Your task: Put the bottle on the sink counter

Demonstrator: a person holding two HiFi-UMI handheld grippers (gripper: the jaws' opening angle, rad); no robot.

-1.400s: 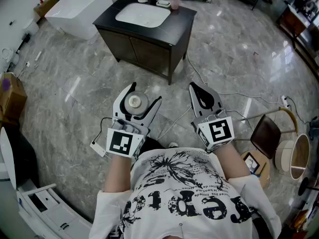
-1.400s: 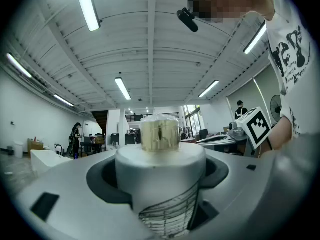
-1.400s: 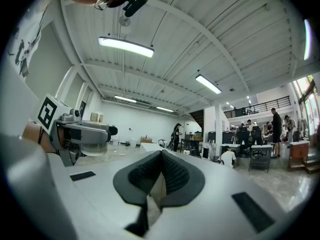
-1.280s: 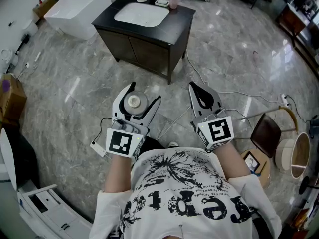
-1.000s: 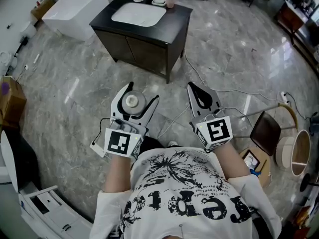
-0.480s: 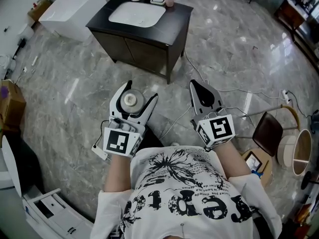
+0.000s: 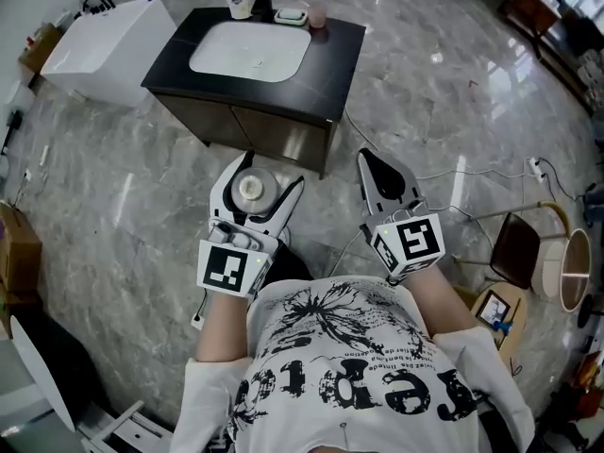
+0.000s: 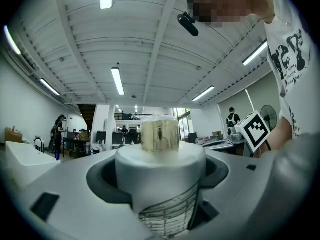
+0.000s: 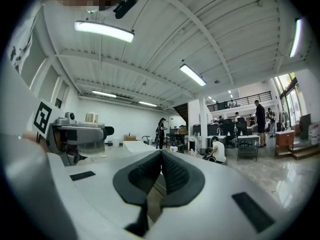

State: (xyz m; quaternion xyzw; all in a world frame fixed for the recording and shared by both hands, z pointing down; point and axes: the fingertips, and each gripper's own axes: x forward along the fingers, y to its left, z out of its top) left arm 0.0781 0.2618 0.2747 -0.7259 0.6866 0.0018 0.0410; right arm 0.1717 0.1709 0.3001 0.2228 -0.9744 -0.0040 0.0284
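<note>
My left gripper (image 7: 253, 179) is shut on a white bottle (image 7: 250, 189) with a gold cap, held upright in front of my chest. In the left gripper view the bottle (image 8: 161, 171) fills the space between the jaws, its gold cap (image 8: 159, 132) on top. My right gripper (image 7: 380, 177) is shut with nothing in it; its dark pads (image 9: 161, 176) meet. The dark sink counter (image 7: 326, 59) with a white basin (image 7: 249, 49) stands ahead on the marble floor, just beyond both grippers.
On the counter's far edge stand a pump bottle (image 7: 239, 1), a soap dish (image 7: 290, 14) and a pink cup (image 7: 316, 15). A white tub (image 7: 104, 37) sits left of the counter. Cables (image 7: 444, 173) trail on the floor to the right, near a chair (image 7: 514, 248).
The sink counter has drawn nearer and shifted left in the head view as I walked toward it. Both grippers kept their pose, the left still holding the bottle.
</note>
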